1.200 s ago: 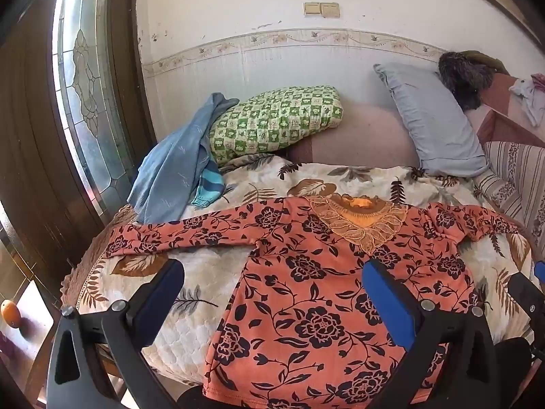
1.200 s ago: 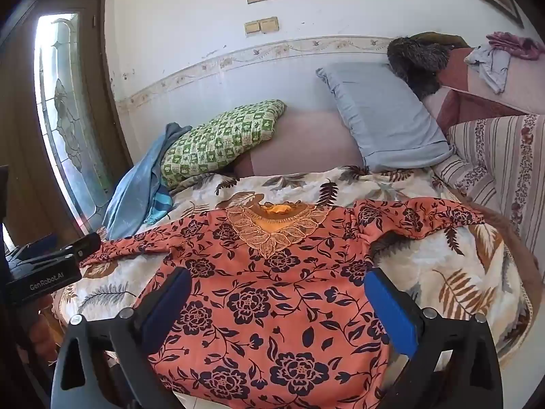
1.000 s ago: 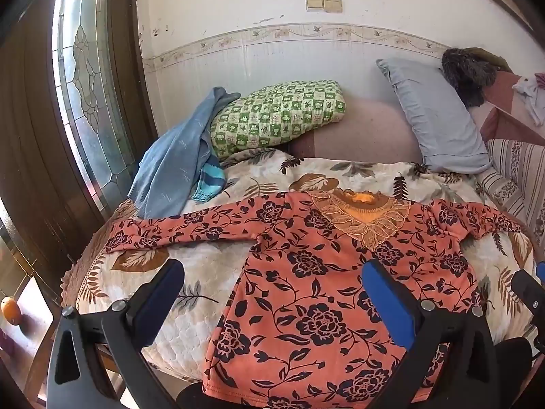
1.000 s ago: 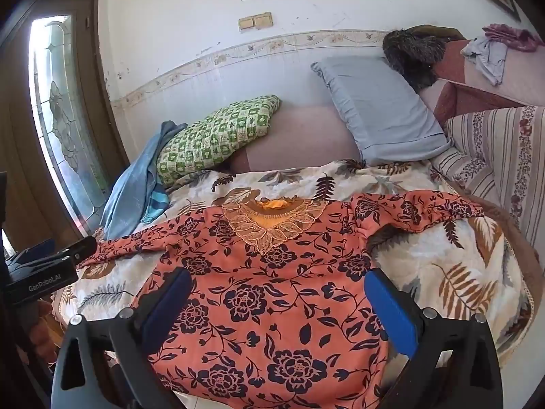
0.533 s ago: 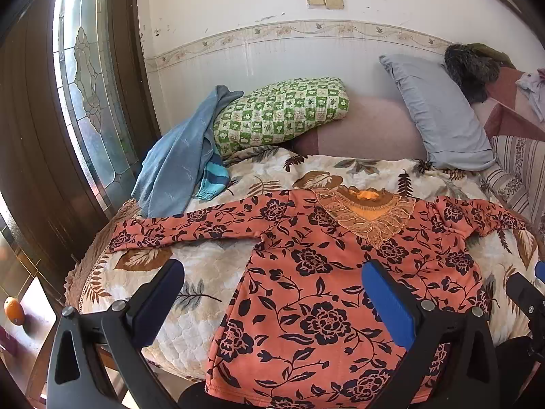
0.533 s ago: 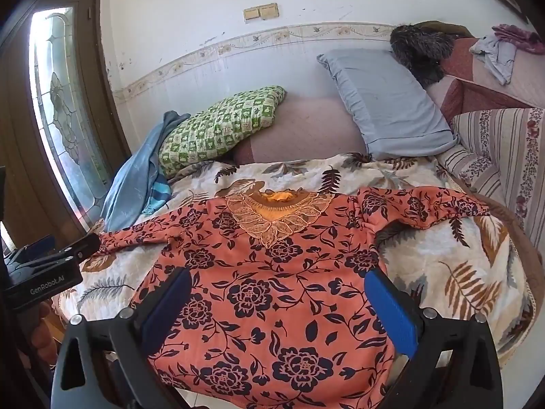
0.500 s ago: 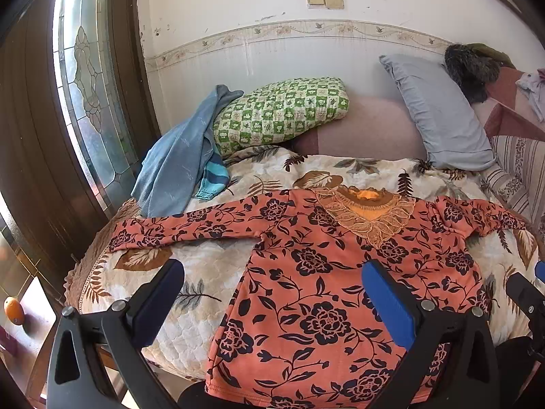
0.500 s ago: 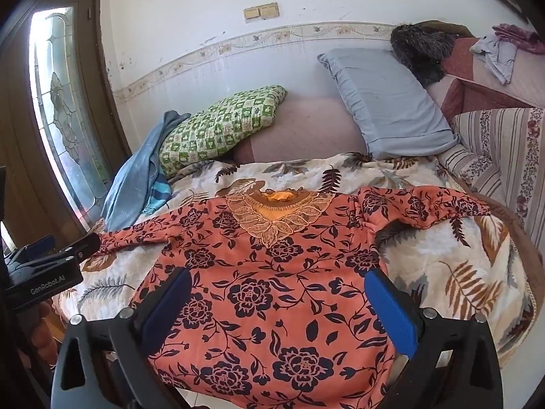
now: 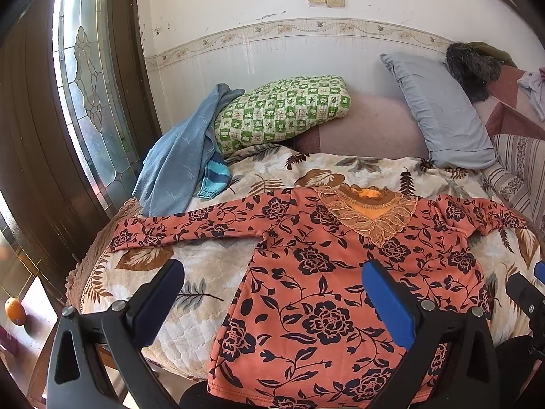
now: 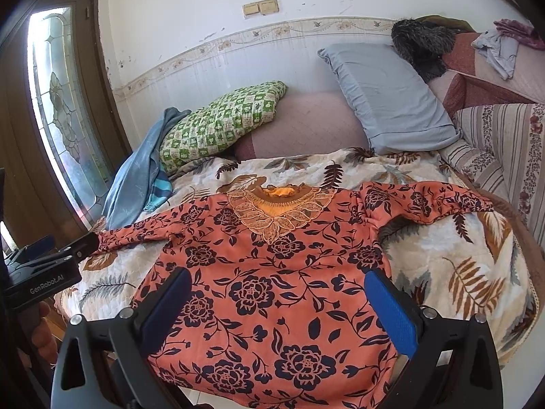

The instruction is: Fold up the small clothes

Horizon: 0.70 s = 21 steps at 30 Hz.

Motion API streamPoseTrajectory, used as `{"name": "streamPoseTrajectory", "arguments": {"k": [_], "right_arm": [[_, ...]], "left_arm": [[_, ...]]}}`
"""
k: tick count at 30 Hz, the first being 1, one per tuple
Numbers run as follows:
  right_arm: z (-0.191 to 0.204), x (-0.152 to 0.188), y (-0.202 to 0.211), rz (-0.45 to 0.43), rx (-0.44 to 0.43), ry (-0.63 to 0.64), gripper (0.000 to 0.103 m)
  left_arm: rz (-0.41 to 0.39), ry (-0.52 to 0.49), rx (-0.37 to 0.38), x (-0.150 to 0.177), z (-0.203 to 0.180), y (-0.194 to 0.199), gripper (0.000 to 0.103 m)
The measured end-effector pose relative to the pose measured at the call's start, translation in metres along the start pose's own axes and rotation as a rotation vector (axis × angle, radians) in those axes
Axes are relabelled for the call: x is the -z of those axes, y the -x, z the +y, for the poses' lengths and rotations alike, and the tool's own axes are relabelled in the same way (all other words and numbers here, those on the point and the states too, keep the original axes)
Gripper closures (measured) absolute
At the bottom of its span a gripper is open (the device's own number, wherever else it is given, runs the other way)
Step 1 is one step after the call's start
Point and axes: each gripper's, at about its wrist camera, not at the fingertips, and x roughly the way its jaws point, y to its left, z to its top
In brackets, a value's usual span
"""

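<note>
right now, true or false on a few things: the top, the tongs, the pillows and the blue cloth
1. The orange floral top lies spread flat on the bed with both sleeves out to the sides. True.
2. The left tongs are shut on the hem of the top. False: they are open, hold nothing and hover above it.
3. The right tongs are open and empty. True.
4. The green checked pillow lies on top of the orange top. False: it sits at the head of the bed, apart from the top.
5. The blue cloth is draped beside the green pillow, near the window. True.
6. The grey pillow lies flat on the floor. False: it leans at the head of the bed.
</note>
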Motion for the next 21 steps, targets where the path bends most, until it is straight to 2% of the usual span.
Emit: {"name": "streamPoseTrajectory", "arguments": {"k": [21], "right_arm": [[0.0013, -0.0009, -0.0027, 0.01, -0.009, -0.001, 0.001]], "left_arm": [[0.007, -0.016, -0.008, -0.0048, -0.0065, 0.0004, 0.0]]}}
